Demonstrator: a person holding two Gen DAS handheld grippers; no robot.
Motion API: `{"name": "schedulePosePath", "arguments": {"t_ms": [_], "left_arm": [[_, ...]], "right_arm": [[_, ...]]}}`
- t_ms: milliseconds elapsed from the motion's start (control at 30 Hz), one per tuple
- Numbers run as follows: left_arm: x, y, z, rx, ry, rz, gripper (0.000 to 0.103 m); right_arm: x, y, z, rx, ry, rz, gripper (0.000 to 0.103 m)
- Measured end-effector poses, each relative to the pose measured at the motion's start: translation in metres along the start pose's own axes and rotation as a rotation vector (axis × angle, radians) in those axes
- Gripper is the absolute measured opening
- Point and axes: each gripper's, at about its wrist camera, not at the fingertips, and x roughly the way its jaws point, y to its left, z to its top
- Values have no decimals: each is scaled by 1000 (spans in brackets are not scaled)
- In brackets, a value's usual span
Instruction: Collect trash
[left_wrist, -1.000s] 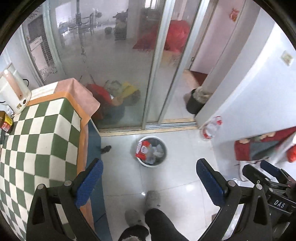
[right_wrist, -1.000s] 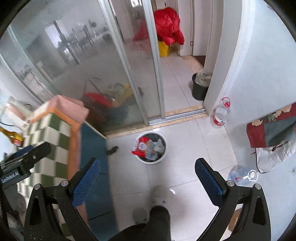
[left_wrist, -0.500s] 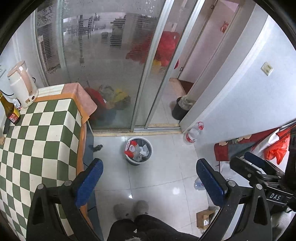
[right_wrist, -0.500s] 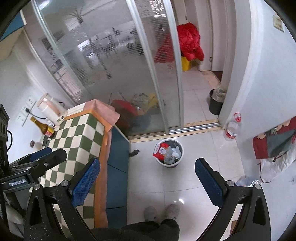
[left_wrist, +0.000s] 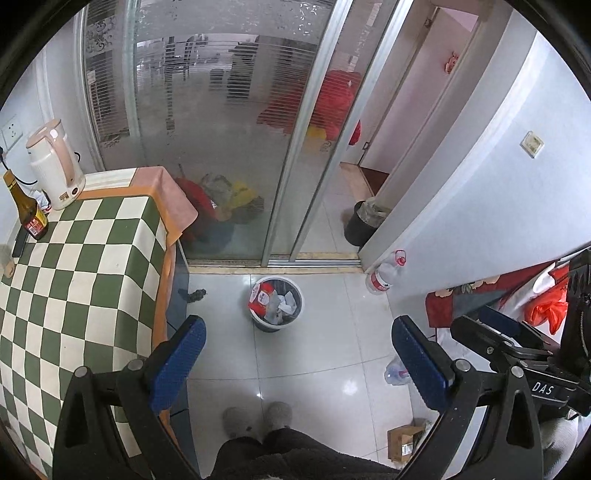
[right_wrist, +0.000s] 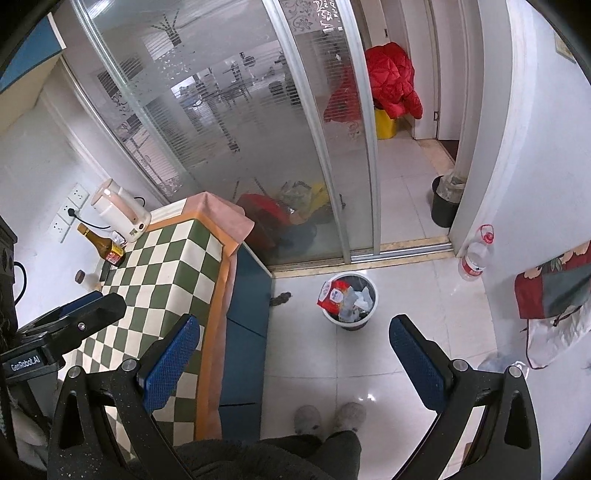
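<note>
A small white bin (left_wrist: 276, 305) full of wrappers and paper stands on the tiled floor below me; it also shows in the right wrist view (right_wrist: 348, 300). A red snack packet (right_wrist: 331, 292) sticks out of its left rim. My left gripper (left_wrist: 297, 360) is open and empty, held high above the floor. My right gripper (right_wrist: 291, 356) is open and empty, also high up. A crushed clear bottle (left_wrist: 397, 373) and a small cardboard box (left_wrist: 403, 441) lie on the floor at the right. A dark scrap (left_wrist: 195, 294) lies by the table's foot.
A green-checked table (left_wrist: 74, 280) stands at the left with a kettle (left_wrist: 55, 164) and brown bottle (left_wrist: 27, 212). Glass sliding doors (left_wrist: 229, 129) rise behind the bin. A water bottle (left_wrist: 384, 273) and black bin (left_wrist: 364, 223) stand by the wall corner. My slippered feet (left_wrist: 256, 419) are below.
Both grippers have risen and pulled back from the bin, which now looks smaller and farther below. More of the table, kettle and bottle have come into view. Both stayed open.
</note>
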Motion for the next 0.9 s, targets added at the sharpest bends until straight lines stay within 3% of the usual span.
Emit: {"name": "schedulePosePath", "arguments": {"t_ms": [900], "left_arm": [[12, -16, -6, -32, 59, -18, 103]], "right_arm": [[3, -10, -3, -2, 50, 33, 103]]}}
